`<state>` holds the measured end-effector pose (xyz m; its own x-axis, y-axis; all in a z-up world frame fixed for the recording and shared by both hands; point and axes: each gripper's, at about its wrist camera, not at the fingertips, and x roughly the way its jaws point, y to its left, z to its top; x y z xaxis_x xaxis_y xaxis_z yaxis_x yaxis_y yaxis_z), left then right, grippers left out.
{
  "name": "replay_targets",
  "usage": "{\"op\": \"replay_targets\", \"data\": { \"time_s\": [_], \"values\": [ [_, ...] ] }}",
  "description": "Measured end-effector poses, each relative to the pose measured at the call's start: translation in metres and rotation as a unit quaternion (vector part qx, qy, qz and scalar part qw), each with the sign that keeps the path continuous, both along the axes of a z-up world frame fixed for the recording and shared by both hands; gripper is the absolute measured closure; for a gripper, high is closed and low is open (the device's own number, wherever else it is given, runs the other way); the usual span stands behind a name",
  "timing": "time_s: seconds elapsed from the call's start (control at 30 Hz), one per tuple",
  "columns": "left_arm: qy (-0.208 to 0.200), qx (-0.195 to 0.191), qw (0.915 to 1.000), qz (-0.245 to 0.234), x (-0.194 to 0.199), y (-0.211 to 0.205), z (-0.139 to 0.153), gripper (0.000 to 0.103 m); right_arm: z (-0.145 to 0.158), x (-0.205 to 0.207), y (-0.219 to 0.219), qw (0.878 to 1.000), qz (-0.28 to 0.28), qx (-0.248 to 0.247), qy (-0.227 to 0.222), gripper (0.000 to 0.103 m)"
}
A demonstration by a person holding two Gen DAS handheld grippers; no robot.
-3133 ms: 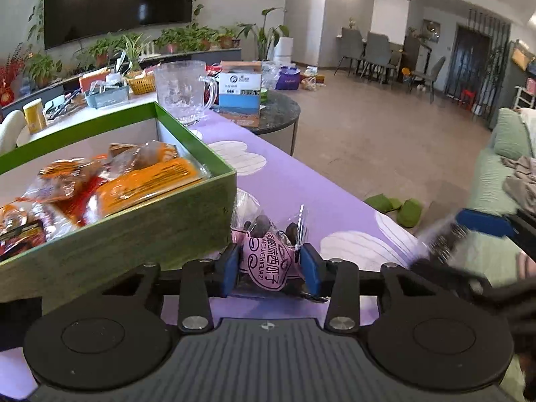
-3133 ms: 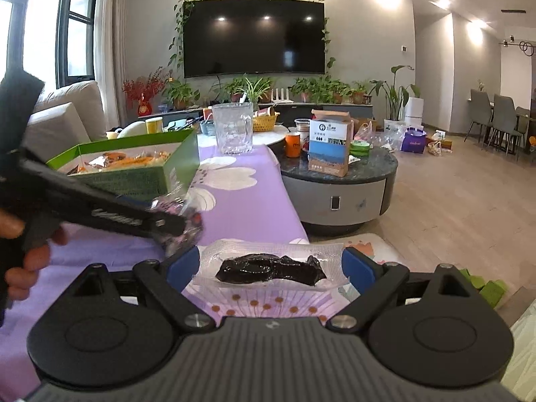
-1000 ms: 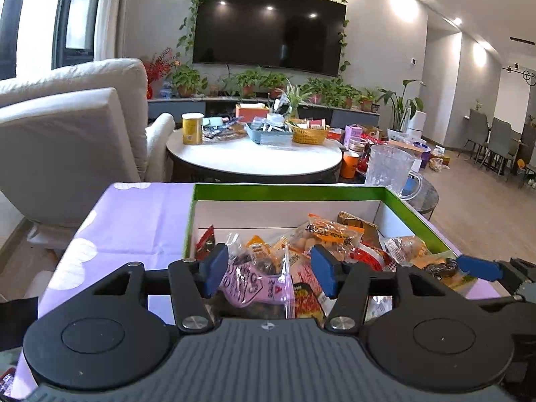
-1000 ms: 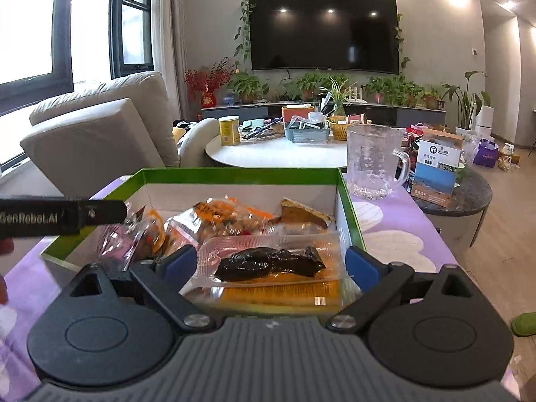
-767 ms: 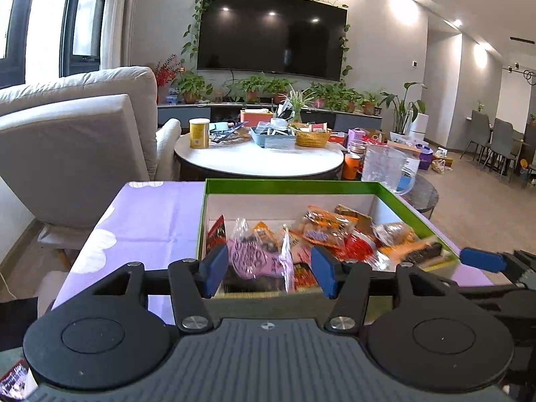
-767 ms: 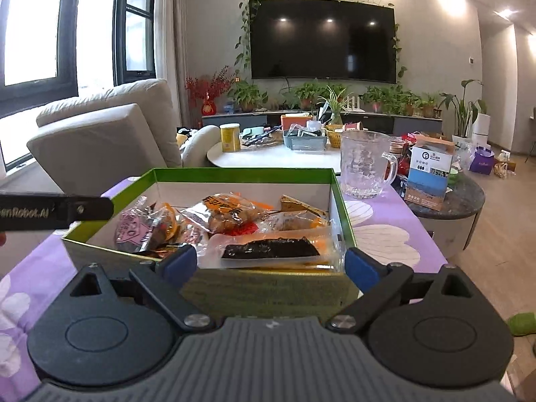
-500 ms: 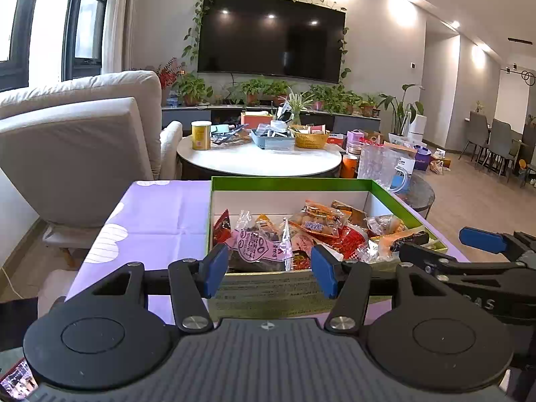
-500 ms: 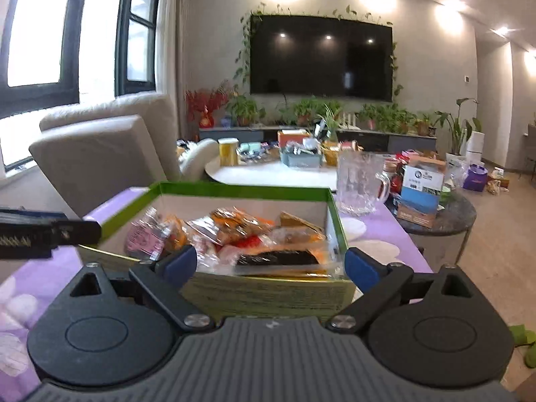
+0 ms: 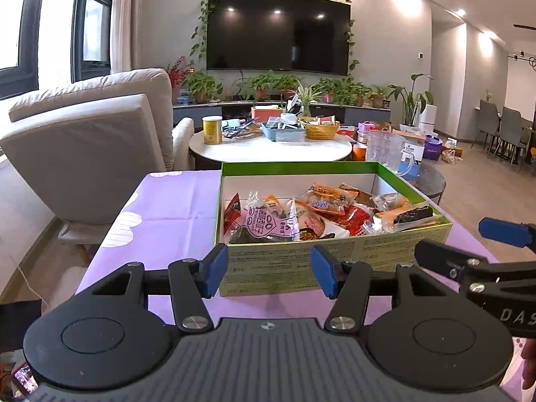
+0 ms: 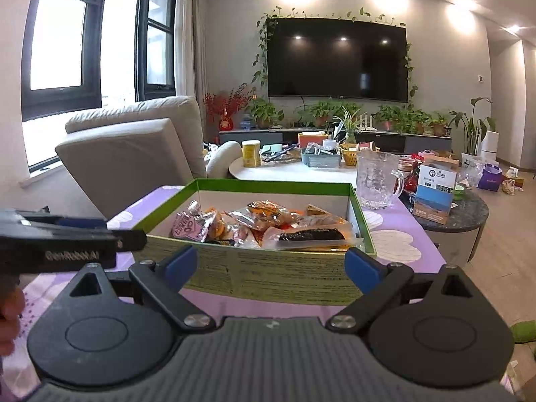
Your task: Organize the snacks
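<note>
The left claw (image 9: 269,274) stands open with nothing between its blue pads, level with the near wall of the green snack box (image 9: 335,261) and on the near side of it; the right claw (image 10: 271,266) is likewise spread wide and empty, its pads framing the same printed wall without touching it. Just past that wall, inside the box, lie the snacks: a pink packet (image 9: 264,222) at the near left corner, a clear tray of dark seaweed-like snack (image 10: 311,236) at the near right, and orange and red wrappers (image 9: 330,197) heaped between them. The box sits on the purple-clothed bench (image 9: 174,207), with a glass pitcher (image 10: 377,181) just beyond its far right corner and a blue-and-white carton (image 10: 435,189) on the dark round side table further right. Both packets appear delivered, so the step in hand is probably to clear away and seek the next loose snack. To do that well, keep both claws open and draw them back level, away from the box wall, so no pad catches the rim or drags the light cardboard across the cloth. The two tools sit close together, so part them sideways before turning either one. No loose snack shows on the visible cloth, so a look around comes first.
</note>
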<state>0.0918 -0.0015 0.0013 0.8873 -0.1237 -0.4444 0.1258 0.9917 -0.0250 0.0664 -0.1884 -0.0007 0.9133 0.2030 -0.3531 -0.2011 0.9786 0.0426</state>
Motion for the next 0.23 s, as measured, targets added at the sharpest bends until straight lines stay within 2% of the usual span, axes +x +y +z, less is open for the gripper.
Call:
{"op": "replay_targets", "data": {
  "time_s": [0.23],
  "values": [
    [-0.009, -0.004, 0.9999, 0.001, -0.0087, 0.0007, 0.0073, 0.051, 0.0034, -0.0062, 0.0001, 1.000, -0.002, 0.001, -0.007, 0.051]
  ]
}}
